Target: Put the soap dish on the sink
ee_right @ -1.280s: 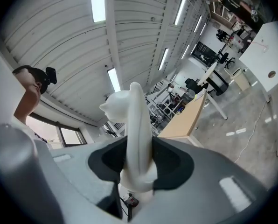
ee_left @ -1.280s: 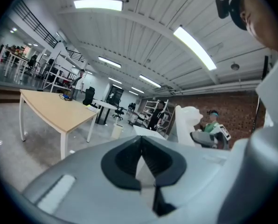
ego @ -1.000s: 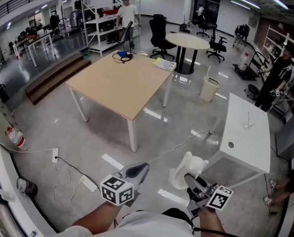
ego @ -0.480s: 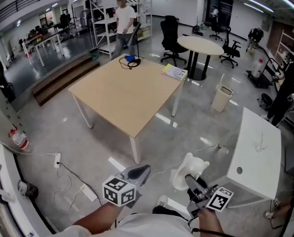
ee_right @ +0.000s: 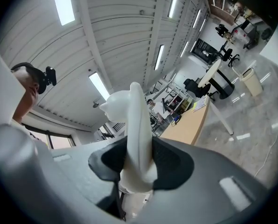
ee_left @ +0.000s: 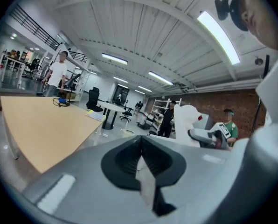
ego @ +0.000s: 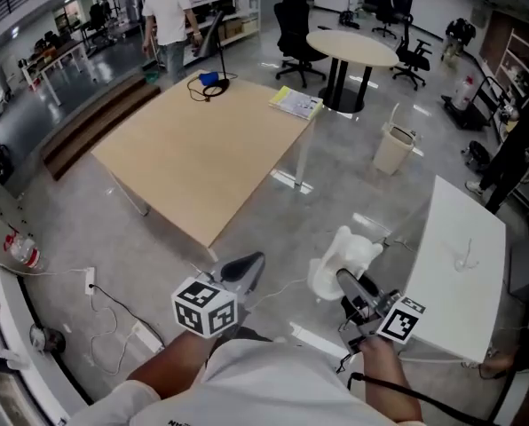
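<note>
The right gripper [ee_right: 139,169] is clamped partway closed on the white soap dish [ee_right: 137,120]. It pinches the thin edge, so the dish stands on end ahead of the jaws, carried in the air and resting on nothing. The left gripper [ee_left: 141,160] has its jaws together with nothing in them, probably just riding along. From the head view, the dish hangs near the white surface [ego: 460,229] with a tap [ego: 465,256], likely the sink, at the right. Nothing seems to stand between them. A wooden surface [ego: 193,149], a bin [ego: 394,149] and floor cables [ego: 114,302] lie well aside.
</note>
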The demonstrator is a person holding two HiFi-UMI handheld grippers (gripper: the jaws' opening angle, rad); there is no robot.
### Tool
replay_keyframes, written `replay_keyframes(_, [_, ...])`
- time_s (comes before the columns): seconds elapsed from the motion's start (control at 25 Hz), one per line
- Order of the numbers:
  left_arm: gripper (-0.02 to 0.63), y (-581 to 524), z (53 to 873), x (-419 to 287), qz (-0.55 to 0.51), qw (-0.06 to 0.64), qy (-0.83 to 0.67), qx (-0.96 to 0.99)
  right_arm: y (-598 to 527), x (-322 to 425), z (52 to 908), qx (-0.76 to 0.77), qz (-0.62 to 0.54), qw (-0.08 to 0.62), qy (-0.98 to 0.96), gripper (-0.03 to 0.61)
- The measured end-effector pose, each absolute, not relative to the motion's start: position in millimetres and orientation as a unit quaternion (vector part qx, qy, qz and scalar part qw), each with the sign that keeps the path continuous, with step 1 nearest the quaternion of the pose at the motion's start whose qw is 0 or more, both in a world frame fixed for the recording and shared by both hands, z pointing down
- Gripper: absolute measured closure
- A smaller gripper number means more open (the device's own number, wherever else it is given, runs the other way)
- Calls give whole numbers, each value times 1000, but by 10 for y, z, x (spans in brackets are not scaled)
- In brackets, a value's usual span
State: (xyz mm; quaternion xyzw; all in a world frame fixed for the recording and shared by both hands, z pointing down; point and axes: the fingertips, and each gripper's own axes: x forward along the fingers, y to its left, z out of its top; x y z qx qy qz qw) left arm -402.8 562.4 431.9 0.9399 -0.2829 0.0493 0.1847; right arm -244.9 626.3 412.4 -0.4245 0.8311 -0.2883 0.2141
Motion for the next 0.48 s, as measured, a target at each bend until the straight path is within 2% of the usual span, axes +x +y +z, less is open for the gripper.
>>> replay_keyframes(0.48, [609, 4816, 4567, -3272, 88, 215, -216, 948, 5905, -1662, 4342, -514, -312, 240, 762, 433])
